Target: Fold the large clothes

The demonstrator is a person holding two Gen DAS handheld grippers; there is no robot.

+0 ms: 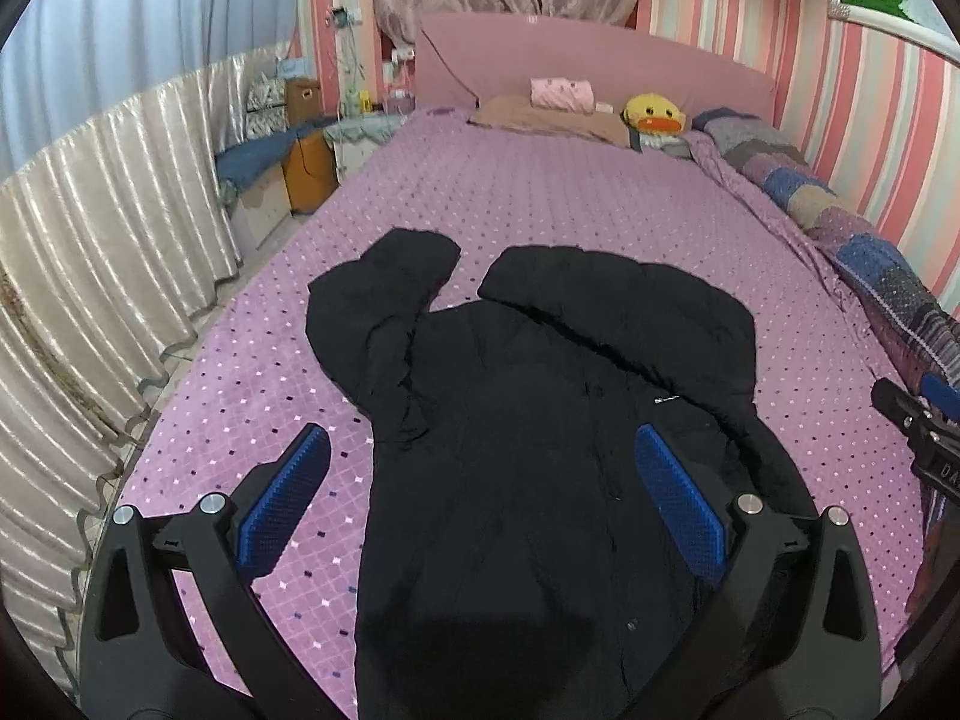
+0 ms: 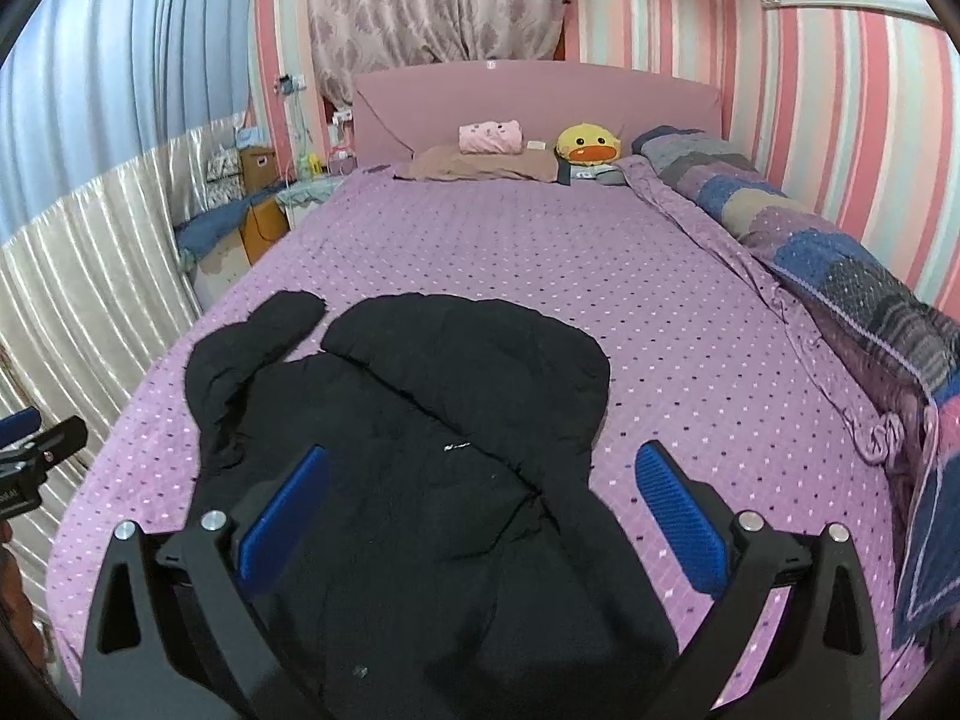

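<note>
The black coat (image 1: pixel 528 420) lies flat on the purple bedspread (image 1: pixel 540 198), hood toward 12 o'clock. The left claw (image 1: pixel 480 510) is spread wide and holds nothing; the coat body lies between its fingers. The right claw (image 2: pixel 480 516) is likewise spread and empty above the coat, its right finger (image 2: pixel 678 510) over bare bedspread at 3 o'clock.

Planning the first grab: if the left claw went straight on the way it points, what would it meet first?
Most likely the black coat, lying flat on the purple bedspread. The left claw is open, its line running over the coat's front; depth is unclear.
</note>
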